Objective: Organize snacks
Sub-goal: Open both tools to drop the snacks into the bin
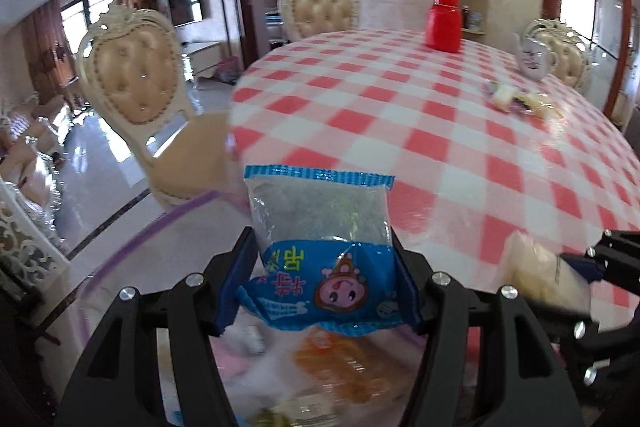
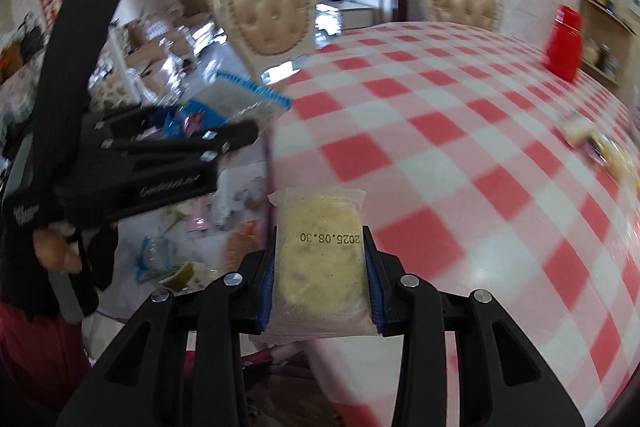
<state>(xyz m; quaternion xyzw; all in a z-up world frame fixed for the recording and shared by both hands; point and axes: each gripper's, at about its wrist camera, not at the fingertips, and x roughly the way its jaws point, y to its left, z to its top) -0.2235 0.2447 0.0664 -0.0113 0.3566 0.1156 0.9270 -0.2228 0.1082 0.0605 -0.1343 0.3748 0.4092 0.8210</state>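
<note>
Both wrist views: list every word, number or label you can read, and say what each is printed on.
"2025.08.30": upside down on the pale snack packet in the right gripper.
Large characters on the blue snack packet in the left gripper: upside down, not legible.
Lettering on the left gripper's body, right wrist view: blurred.

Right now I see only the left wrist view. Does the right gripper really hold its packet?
Observer: Yes. The right gripper has its jaws shut on both sides of a pale packet.
Operator: Is there any print on it?
Observer: A date, 2025.08.30, which reads upside down in the right wrist view.
Operator: What is behind my left gripper?
Observer: A hand grips the back of the left gripper, which carries the blue packet.
</note>
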